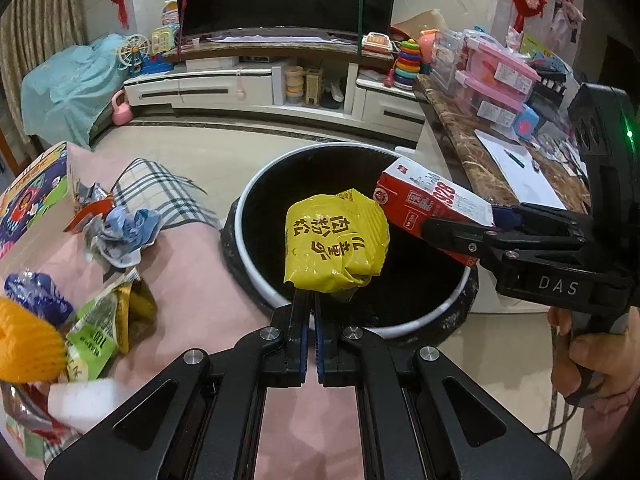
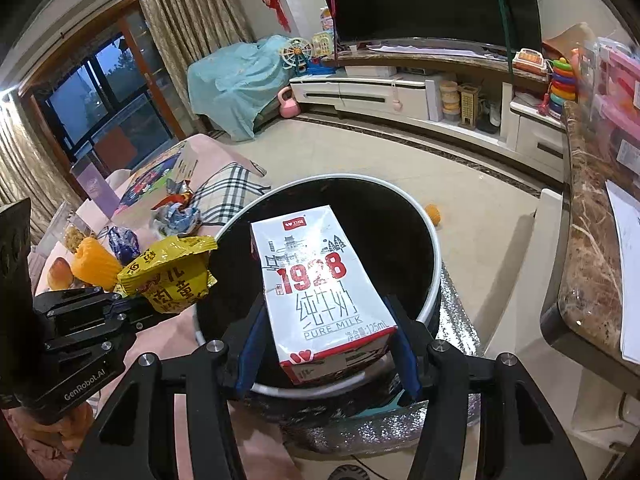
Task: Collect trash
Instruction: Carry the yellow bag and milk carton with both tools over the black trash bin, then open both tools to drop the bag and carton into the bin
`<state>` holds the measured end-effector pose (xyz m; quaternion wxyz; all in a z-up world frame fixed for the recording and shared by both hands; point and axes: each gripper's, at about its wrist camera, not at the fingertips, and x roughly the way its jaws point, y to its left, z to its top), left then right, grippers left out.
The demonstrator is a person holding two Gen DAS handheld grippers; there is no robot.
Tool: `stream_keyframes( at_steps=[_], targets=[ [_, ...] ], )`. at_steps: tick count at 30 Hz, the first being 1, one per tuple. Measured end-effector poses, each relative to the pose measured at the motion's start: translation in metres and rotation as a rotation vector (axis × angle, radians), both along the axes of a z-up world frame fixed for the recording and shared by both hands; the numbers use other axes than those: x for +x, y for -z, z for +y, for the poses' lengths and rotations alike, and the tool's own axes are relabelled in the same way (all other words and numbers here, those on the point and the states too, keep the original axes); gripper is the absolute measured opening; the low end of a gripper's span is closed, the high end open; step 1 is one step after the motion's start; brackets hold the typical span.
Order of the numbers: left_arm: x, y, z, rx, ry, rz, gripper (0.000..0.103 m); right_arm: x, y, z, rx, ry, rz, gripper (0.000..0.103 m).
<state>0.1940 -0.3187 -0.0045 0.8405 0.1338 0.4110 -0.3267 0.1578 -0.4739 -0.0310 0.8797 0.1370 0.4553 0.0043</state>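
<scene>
Left wrist: left gripper (image 1: 311, 300) pinching yellow wrapper (image 1: 336, 242), right gripper (image 2: 328, 344) clamping milk carton (image 2: 320, 280) (over bin (image 1: 256, 196)); pink tablecloth (image 1: 192, 280).

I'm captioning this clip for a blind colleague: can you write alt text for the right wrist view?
The right gripper clamps a white and red milk carton over a round, black-lined trash bin. At left, the left gripper holds a yellow snack wrapper at the bin's edge.

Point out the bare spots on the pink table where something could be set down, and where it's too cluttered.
Bare pink cloth lies between the crumpled blue-white wrapper, the green packet and the bin; more runs under the left gripper toward the near edge. The left side is crowded: orange foam net, blue wrapper, white block, puzzle box.
</scene>
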Motion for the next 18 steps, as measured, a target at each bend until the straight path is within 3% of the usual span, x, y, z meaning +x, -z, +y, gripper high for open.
stream_keyframes(
  at_steps=[7,9,12,14,16,18],
  targets=[
    [0.006,0.002,-0.010,0.012,0.009,-0.006,0.003,0.010,0.007,-0.006,0.002,0.004,0.021,0.056],
    [0.007,0.003,-0.012,0.014,0.009,-0.005,0.004,0.012,0.007,-0.008,0.003,0.004,0.024,0.049],
    [0.008,0.004,-0.015,0.017,0.004,-0.004,0.007,0.015,0.007,-0.010,-0.004,0.007,0.029,0.049],
    [0.008,0.005,-0.016,0.022,0.000,-0.004,0.018,0.016,0.009,-0.011,-0.006,0.004,0.036,0.050],
    [0.007,0.004,-0.014,0.027,-0.015,-0.020,0.053,0.014,0.009,-0.013,0.009,0.007,0.030,0.051],
    [0.004,0.002,-0.010,0.018,-0.021,-0.036,0.055,0.011,0.006,-0.013,0.010,0.016,0.017,0.051]
  ],
)
